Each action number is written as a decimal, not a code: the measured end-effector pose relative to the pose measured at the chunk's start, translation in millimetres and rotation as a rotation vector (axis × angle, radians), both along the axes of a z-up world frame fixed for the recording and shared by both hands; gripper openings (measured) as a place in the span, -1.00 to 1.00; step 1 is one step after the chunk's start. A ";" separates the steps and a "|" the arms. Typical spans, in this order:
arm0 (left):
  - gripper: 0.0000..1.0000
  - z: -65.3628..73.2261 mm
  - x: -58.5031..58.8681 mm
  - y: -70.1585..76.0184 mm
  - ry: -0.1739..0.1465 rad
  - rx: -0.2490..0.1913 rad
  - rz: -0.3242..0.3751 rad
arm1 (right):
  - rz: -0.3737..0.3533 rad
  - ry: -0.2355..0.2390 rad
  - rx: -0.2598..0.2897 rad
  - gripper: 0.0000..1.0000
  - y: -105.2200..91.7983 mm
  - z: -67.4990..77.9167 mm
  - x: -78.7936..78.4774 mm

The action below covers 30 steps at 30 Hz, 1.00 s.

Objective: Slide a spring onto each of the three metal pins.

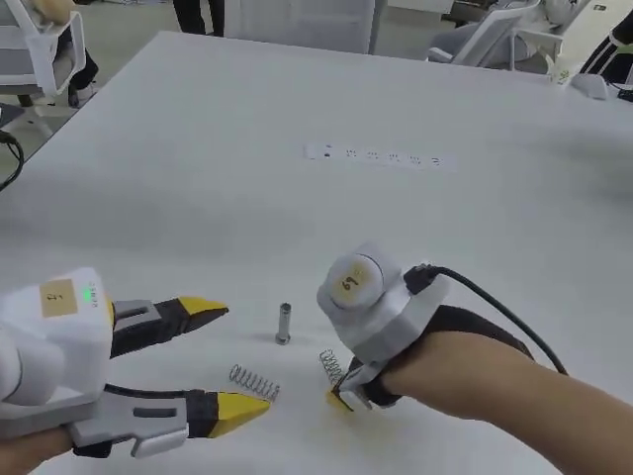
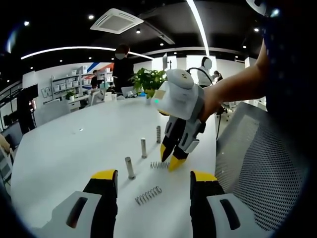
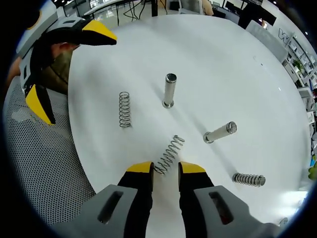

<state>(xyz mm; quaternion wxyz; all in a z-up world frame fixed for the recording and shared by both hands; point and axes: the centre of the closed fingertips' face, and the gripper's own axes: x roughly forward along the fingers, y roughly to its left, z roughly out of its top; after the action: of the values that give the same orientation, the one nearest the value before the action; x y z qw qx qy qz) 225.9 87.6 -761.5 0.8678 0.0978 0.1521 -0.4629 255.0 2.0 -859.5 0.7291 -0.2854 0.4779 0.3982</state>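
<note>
Three metal pins stand on the white table (image 1: 198, 178): a bare pin (image 3: 169, 90), another bare pin (image 3: 219, 133), and a far pin wearing a spring (image 3: 248, 179). My right gripper (image 3: 166, 169) points down at a loose spring (image 3: 169, 153), whose near end lies in the narrow gap between the jaws; they stand a little wider than the spring. A second loose spring (image 1: 254, 381) lies flat between the open jaws of my left gripper (image 1: 242, 356), which holds nothing. From the left gripper view, the right gripper (image 2: 171, 159) hovers by the pins (image 2: 130, 167).
A white power strip (image 1: 376, 155) lies flat mid-table, well beyond the work. A grey mesh chair (image 2: 257, 163) sits close at the table's near edge. Office chairs (image 1: 495, 35) stand past the far edge. People stand in the background.
</note>
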 end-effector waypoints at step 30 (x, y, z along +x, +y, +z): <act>0.03 1.0 -2.9 -1.2 0.012 0.003 -0.013 | 0.148 0.016 0.009 -0.74 -4.2 0.3 -13.0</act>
<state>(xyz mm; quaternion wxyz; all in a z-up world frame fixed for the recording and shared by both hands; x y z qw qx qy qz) 222.9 86.3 -760.5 0.8637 0.0972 0.1573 -0.4688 242.0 -2.1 -859.2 0.6950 -0.3135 0.4594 0.4556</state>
